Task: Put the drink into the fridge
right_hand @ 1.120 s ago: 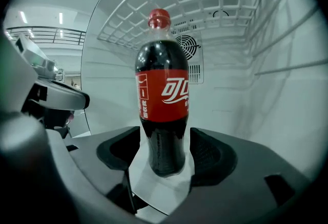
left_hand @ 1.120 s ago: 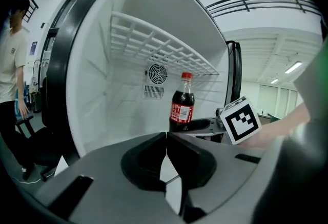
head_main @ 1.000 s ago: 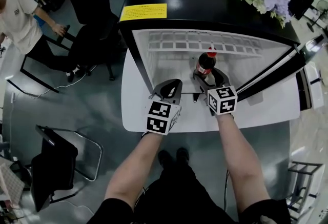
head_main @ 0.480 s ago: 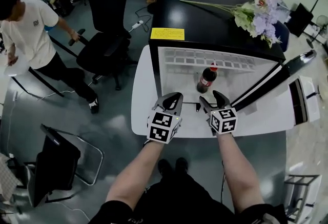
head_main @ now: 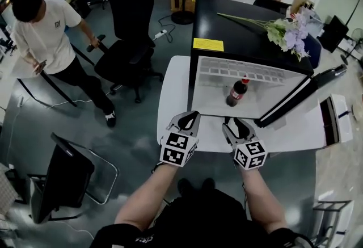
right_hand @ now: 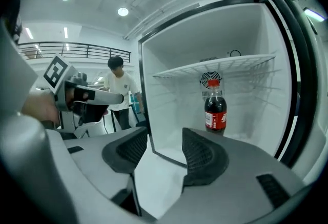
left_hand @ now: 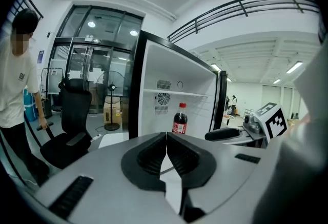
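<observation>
Red-capped plastic cola bottle (head_main: 236, 92) upright inside black, white-lined fridge (head_main: 244, 37), seemingly mid-floor. Left gripper (left_hand: 166, 138) pinched together, empty; right gripper (right_hand: 165, 138) half-open, just closing, nothing between. Swing fridge's open black door (head_main: 298, 96) closed gently.

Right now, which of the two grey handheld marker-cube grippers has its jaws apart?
The grey right gripper: its jaws stand apart, empty, though they have just been closing. The left gripper has its jaws together.
</observation>
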Motion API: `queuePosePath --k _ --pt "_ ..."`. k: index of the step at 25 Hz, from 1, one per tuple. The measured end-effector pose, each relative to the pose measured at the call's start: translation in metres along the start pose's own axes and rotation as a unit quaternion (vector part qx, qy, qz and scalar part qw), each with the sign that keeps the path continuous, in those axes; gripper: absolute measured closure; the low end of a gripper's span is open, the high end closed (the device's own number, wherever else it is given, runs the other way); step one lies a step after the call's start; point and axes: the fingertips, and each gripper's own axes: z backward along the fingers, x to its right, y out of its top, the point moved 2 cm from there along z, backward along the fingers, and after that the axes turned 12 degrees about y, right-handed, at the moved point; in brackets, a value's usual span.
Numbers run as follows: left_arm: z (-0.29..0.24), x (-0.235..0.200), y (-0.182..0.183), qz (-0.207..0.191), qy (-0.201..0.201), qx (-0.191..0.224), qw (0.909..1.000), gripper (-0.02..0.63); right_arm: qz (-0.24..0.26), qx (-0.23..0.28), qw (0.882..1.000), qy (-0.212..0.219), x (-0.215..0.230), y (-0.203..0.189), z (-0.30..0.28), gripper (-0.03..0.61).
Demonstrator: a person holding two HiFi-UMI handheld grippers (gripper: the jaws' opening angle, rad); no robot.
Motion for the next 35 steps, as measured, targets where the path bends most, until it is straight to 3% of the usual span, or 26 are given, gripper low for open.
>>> queuePosePath --k 8,19,27,32,35 --pt "0.026 -0.007 0.012 -0.006 0.037 0.004 0.9993 0.594 -0.003 0.027 0.997 0.075 -0.033 0.024 0.009 0.380" --pt "0.028 0.048 0.041 0.022 0.090 0.025 0.9954 0.594 0.036 0.054 0.988 0.139 0.002 0.067 0.069 0.420" --pt "0.026 0.088 0.057 0.023 0.095 0.035 0.9946 0.595 0.036 0.062 0.983 0.172 0.016 0.064 0.112 0.475" --pt "0.030 0.091 0.069 0.008 0.099 0.046 0.9940 0.595 0.048 0.076 0.977 0.196 0.004 0.076 0.131 0.561" --pt "0.035 0.086 0.072 0.008 0.103 0.053 0.9932 0.595 0.062 0.082 0.975 0.197 0.001 0.085 0.136 0.563"
